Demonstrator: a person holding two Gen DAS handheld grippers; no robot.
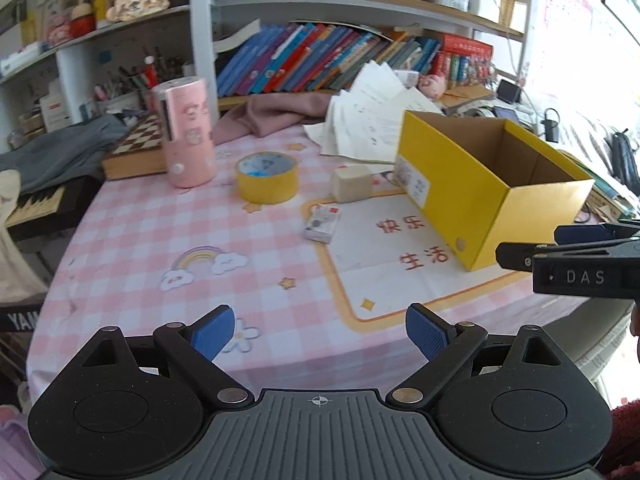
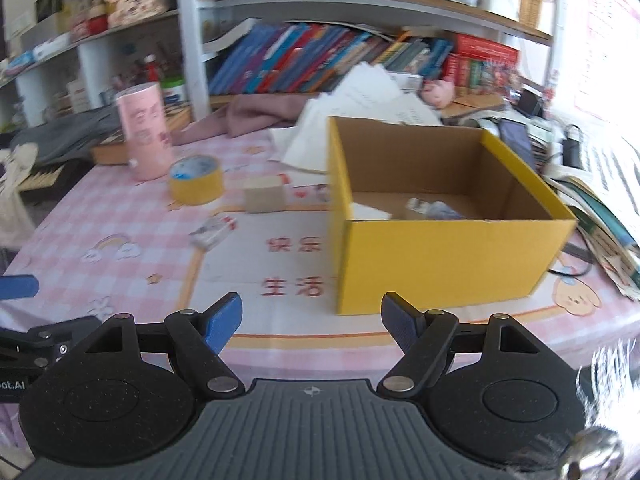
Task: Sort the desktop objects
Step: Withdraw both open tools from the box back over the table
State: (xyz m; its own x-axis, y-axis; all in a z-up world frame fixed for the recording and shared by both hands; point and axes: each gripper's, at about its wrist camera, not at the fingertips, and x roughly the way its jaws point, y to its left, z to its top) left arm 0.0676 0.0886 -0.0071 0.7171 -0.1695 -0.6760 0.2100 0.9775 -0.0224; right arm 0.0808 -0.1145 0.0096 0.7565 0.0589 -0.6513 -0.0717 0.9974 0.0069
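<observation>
Far left, a pink canister (image 1: pixel 187 132) stands upright on the checked tablecloth (image 1: pixel 132 240). Just beside it to the right lies a yellow tape roll (image 1: pixel 267 177), then a beige block (image 1: pixel 352 184), with a small white packet (image 1: pixel 322 222) lying nearer the front. The left gripper (image 1: pixel 319 334) hangs low over the near edge, fingers spread apart, gripping nothing. Right of that, the yellow box (image 2: pixel 448 256) sits open, a few small items inside. The right gripper (image 2: pixel 312 320) faces it, fingers wide too.
</observation>
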